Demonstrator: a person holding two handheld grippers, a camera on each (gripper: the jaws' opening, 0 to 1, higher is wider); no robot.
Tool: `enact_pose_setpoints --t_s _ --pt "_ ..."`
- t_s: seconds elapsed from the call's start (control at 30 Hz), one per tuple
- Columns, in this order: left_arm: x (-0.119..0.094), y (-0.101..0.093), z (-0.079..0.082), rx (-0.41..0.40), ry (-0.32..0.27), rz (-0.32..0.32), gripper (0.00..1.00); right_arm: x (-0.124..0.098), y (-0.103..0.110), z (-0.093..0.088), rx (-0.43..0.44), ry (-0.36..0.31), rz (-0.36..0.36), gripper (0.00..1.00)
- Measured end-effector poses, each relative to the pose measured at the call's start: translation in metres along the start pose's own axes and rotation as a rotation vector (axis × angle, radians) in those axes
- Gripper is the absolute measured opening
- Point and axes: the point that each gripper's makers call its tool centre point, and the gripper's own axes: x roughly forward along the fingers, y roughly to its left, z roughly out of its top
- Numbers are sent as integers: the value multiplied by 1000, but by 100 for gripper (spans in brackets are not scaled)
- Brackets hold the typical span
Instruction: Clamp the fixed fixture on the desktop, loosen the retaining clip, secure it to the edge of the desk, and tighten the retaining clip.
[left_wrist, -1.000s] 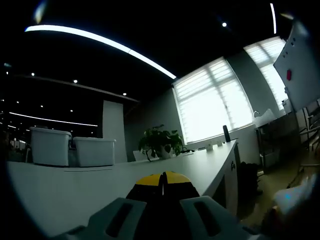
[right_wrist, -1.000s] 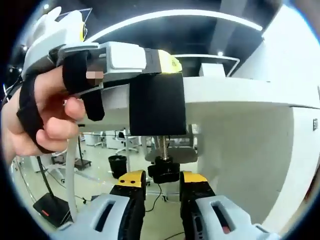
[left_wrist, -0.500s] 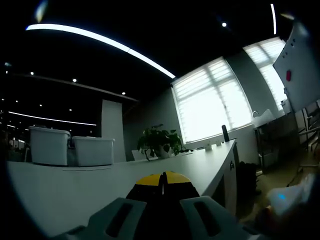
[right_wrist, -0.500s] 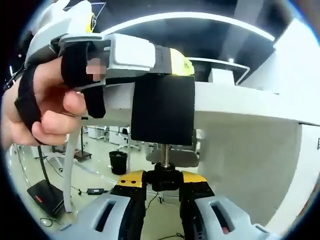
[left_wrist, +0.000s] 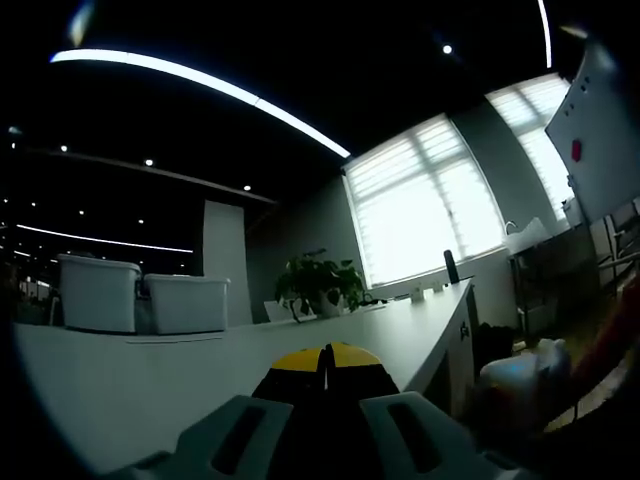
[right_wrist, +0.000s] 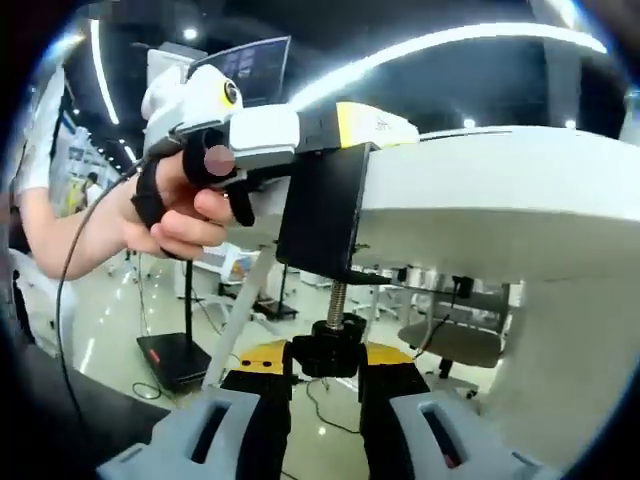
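A long white desk (left_wrist: 420, 330) is stretching away toward the bright windows, carrying two white bins (left_wrist: 145, 295), a potted plant (left_wrist: 320, 285) and a dark bottle (left_wrist: 451, 268) at its far end. In the right gripper view, a black clamp fixture (right_wrist: 320, 215) is sitting over the desk's edge.

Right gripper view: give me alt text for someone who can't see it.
The right gripper grips the black knob under a black clamp hooked over the white desk edge. The left gripper, in a person's hand, holds the clamp's top.
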Motion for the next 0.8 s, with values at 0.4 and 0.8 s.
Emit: enact_pose_setpoints --t_s 0.4,0.8 --pt "0 -1 0 -6 2 -8 1 -19 13 -36 183 11 -356 38" --pt "1 0 0 -2 1 -5 1 -20 19 6 138 41 -804 38"
